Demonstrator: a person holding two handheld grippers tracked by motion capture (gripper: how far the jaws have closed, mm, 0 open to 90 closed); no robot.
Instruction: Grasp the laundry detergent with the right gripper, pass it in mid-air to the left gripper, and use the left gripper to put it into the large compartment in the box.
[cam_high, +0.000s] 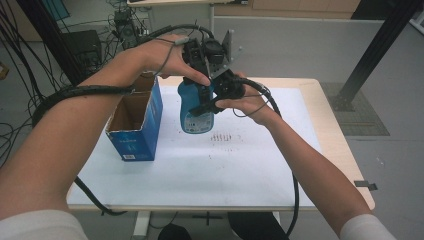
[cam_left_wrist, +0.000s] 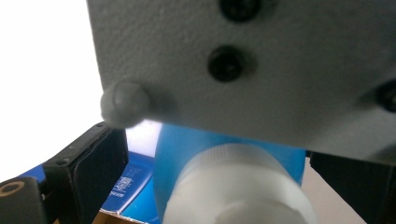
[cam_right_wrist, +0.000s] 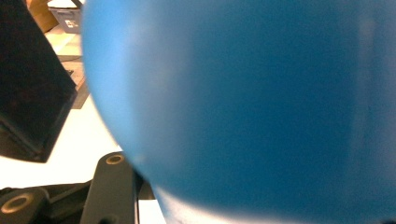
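Blue bottle pinched by right hand-held gripper.
Left hand-held gripper straddles its white cap (grip unclear), near the table's far edge, beside a blue box.

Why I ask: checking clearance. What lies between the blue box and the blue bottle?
Nothing: in the high view a bare strip of white table separates the open blue box from the held blue bottle.

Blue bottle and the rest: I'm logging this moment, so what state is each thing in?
Blue bottle: upright, held above the table, white cap on.
Blue box: standing, top flaps open.
Right hand-held gripper: shut on the bottle's body.
Left hand-held gripper: at the bottle's top; grip unclear.
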